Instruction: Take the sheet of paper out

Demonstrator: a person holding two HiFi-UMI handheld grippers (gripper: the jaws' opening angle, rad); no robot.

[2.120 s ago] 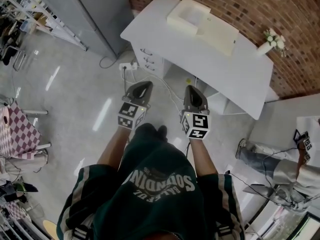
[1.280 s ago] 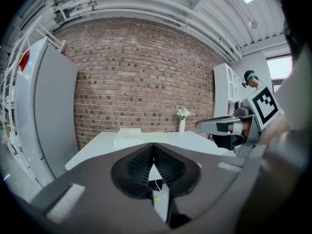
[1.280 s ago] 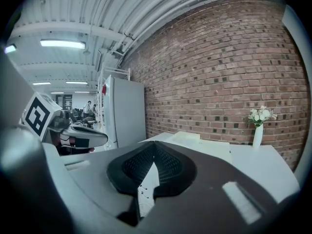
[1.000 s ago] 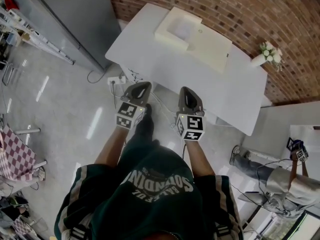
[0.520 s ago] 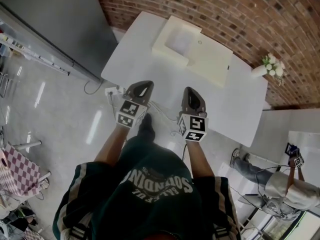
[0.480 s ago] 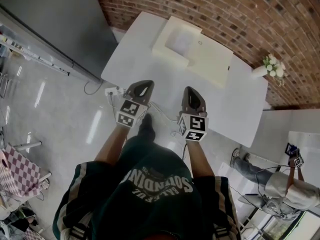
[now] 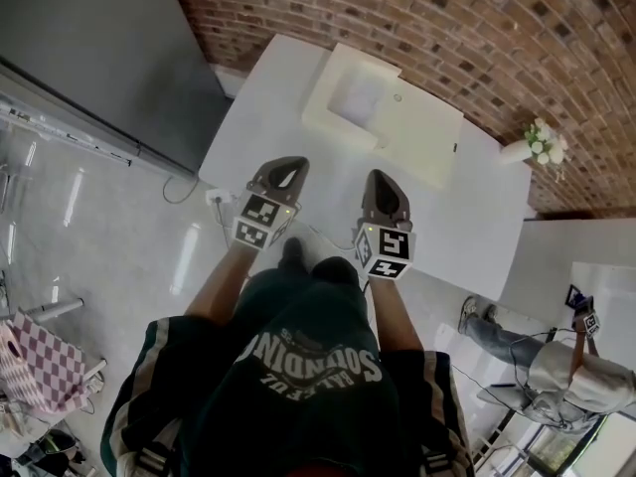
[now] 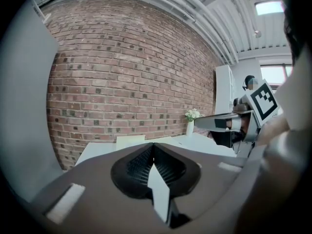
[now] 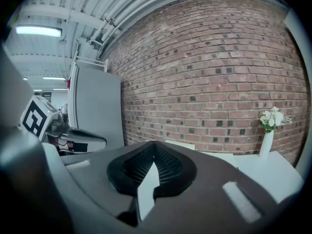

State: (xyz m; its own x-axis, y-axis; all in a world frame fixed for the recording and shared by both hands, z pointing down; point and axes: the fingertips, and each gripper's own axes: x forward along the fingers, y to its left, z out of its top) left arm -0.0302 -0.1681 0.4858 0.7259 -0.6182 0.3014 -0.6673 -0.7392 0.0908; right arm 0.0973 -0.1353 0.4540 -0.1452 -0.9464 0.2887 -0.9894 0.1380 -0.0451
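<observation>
Holding both grippers shut at the worktop's near edge

Seen from the head view, the left gripper (image 7: pixel 286 164) and the right gripper (image 7: pixel 382 177) are held side by side. Both point toward 12 o'clock, their tips showing against the near edge of a white worktop (image 7: pixel 268 117). Each gripper's own view shows its jaws closed tip to tip, with nothing between them.

A cream box (image 7: pixel 417 127) lies on the worktop at 12 o'clock from the grippers, close to the brick wall (image 7: pixel 447 28). Its left half has a shallow square recess. The paler rectangle inside looks like the sheet of paper (image 7: pixel 356 95), though it is too small to be sure. Both grippers are well apart from it.

A white vase (image 7: pixel 517 150) with pale flowers stands at 2 o'clock, near the worktop's far right corner. A grey cabinet (image 7: pixel 89 58) stands at 10 o'clock, beside the worktop's left end. Another person (image 7: pixel 576 371) is at 4 o'clock, well apart from the worktop.

In the left gripper view the right gripper shows at 3 o'clock. In the right gripper view the left gripper shows at 9 o'clock.
</observation>
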